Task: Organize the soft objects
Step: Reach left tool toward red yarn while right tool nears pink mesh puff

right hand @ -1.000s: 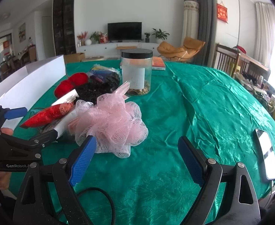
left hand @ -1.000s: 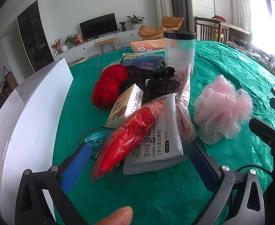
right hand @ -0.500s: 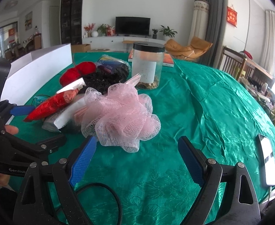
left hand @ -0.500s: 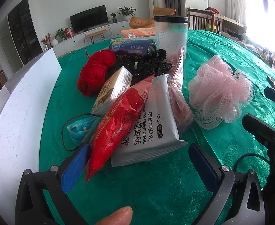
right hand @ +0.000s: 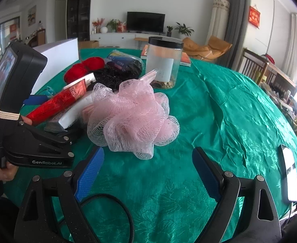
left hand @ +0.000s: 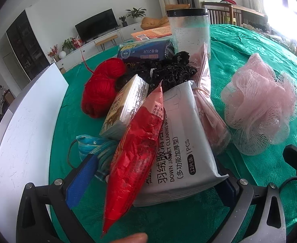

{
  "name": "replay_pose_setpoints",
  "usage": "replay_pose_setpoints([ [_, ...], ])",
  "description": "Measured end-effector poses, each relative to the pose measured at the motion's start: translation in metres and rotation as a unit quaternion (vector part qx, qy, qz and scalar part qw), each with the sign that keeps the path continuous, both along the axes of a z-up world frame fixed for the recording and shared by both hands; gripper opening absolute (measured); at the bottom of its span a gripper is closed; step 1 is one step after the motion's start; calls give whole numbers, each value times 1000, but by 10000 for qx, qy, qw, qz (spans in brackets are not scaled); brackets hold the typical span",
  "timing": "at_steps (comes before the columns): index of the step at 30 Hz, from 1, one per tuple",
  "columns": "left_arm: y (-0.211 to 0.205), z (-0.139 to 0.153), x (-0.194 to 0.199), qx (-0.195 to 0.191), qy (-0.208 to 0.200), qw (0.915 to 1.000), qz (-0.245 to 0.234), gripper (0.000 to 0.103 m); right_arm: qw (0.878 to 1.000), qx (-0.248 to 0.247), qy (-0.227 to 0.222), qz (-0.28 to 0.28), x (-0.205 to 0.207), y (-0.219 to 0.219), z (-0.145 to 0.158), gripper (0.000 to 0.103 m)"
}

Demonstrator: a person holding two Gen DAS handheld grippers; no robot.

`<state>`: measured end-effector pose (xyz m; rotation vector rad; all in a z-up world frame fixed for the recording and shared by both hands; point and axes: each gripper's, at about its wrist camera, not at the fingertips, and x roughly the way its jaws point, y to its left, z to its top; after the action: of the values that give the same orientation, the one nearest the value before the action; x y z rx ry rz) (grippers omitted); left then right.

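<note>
The left tongs [left hand: 155, 184] stood wide open, their blue pads flanking the near ends of the red packet [left hand: 137, 147] and the white wipes pack [left hand: 180, 147] without gripping either. The right tongs [right hand: 148, 174] were open too, with the pink mesh puff [right hand: 133, 117] lying just ahead between them on the green surface [right hand: 239, 121].

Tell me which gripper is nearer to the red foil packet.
Left. The left gripper is open with the red foil packet lying between its fingers. The right gripper is open before the pink mesh sponge, apart from the packet.
</note>
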<state>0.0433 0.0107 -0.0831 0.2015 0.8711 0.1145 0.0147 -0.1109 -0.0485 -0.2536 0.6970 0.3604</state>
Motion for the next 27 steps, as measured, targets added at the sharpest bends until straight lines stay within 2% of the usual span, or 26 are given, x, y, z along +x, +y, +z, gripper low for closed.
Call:
replay_pose_setpoints([
  [3,0,-2,-2,-64,-37,10000,43,103,9998,112,148,1,7,0,-3,91],
  [5,1,-2,-4,-86,-48,9999,79,103,9984,256,480,139,20,2,-8,91],
  [7,1,-3,-5,-103,-73,9999,113,103,9968,4,799,90,43,7,-15,90],
  [9,1,-3,-5,-111,-85,9998,115,103,9961,-263,750,-387,73,0,-14,90],
  [10,1,-3,-5,-114,-86,9998,113,103,9949,-139,635,-777,87,-14,-6,90],
  [12,1,-3,-6,-118,-89,9998,106,103,9869,561,486,-1432,107,-51,12,90],
  [14,2,-3,-6,-125,-93,9998,104,103,9741,1267,374,-1837,110,-86,25,90],
  [16,2,-3,-6,-121,-93,9998,105,103,9658,1565,252,-2050,100,-107,25,91],
  [18,2,-3,-6,-123,-93,9998,106,103,9636,1531,298,-2170,87,-117,15,91],
  [22,2,-4,-6,-122,-93,9998,107,103,9646,1443,932,-2000,77,-115,-6,91],
  [27,2,-4,-7,-124,-97,9998,137,103,9761,897,887,-1772,74,-94,-10,91],
])
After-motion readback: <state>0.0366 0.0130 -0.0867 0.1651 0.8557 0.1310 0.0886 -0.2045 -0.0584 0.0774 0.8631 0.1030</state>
